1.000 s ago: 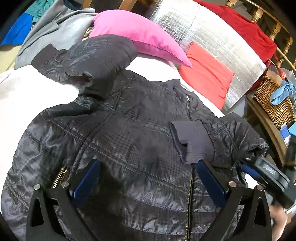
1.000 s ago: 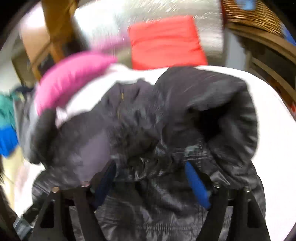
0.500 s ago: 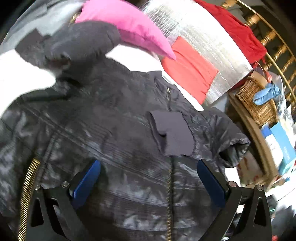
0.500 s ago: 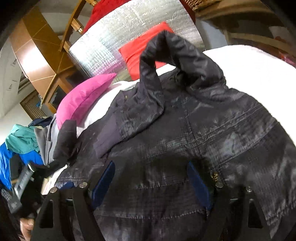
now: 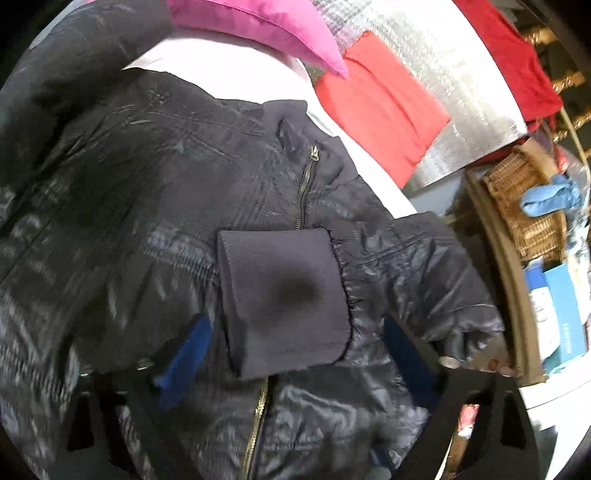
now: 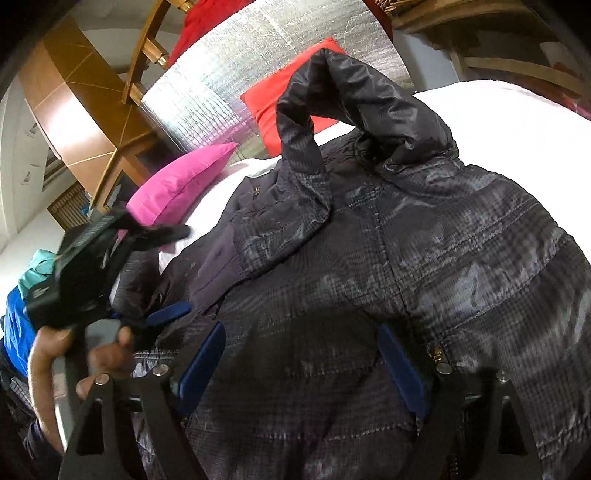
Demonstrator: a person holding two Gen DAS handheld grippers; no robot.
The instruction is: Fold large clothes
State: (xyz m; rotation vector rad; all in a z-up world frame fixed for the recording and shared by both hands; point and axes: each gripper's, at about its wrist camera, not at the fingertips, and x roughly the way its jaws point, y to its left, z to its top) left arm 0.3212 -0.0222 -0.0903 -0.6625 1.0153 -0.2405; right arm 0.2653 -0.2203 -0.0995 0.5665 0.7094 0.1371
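Note:
A black quilted jacket lies front up on a white bed. One sleeve arches up and over, and its knit cuff rests across the zipped chest. My left gripper hovers just short of that cuff. Its jaws are closing, the cuff's near edge lies between them, and the blue pads do not press on it. My right gripper hangs over the jacket's body with its jaws opening and only flat fabric below. In the right wrist view a hand holds the left gripper.
A pink pillow, a red cushion and a silver foil panel sit at the head of the bed. A wicker basket and blue boxes stand off its right side. Blue and teal clothes are piled at the left.
My left gripper has slid in close to the cuff and its jaws have narrowed. My right gripper has let the sleeve fabric go, dropped over the jacket body and steadied.

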